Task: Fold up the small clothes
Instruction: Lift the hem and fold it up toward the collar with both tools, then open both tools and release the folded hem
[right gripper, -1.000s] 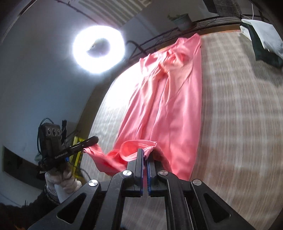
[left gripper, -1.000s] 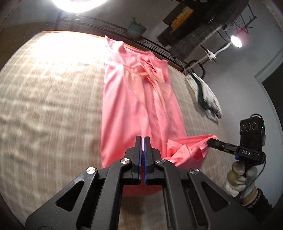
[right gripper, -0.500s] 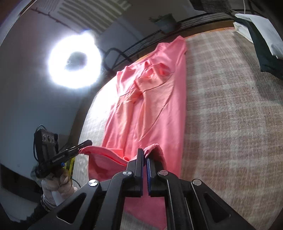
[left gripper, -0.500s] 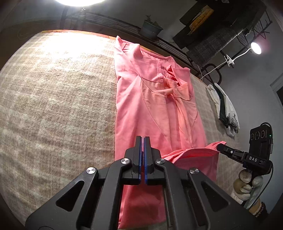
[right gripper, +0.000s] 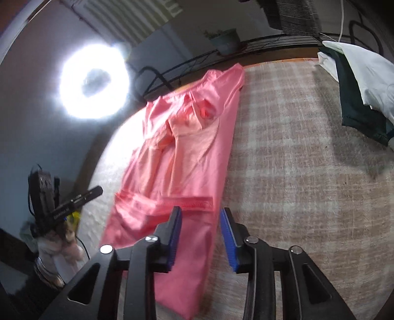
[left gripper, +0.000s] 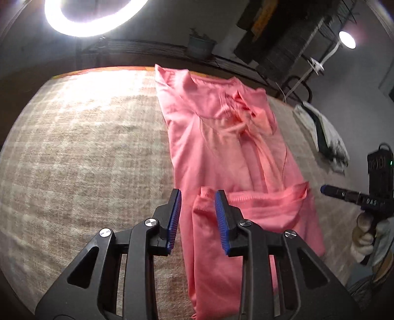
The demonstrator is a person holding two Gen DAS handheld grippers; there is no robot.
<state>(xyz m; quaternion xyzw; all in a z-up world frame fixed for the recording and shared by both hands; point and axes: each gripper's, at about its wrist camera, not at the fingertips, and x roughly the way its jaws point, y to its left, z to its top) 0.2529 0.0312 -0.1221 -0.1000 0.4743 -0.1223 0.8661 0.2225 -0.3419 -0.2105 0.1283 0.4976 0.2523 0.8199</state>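
A pink shirt (left gripper: 221,147) lies lengthwise on the checked cloth of the table (left gripper: 86,160), collar at the far end. Its bottom hem (left gripper: 258,204) is folded up over the body. My left gripper (left gripper: 198,197) hangs over the hem's left corner with its jaws opening; the fabric sits loose between them, unpressed. My right gripper (right gripper: 200,213) stands over the hem's right corner (right gripper: 197,203), jaws also opening, cloth lying free beneath. Each wrist view shows the other gripper from the side: the right gripper (left gripper: 327,190) in a gloved hand (left gripper: 364,236), and the left gripper (right gripper: 97,190).
A pile of white and dark clothes (right gripper: 357,86) sits on the table to the right of the shirt. A ring light (left gripper: 93,14) glares beyond the far edge, beside a plant pot (left gripper: 200,46) on a wire rack. Bare checked cloth spreads on both sides.
Both grippers carried the hem forward over the shirt and lowered it. Their jaws, shut on the fabric before, have parted, and the hem now rests on the shirt.
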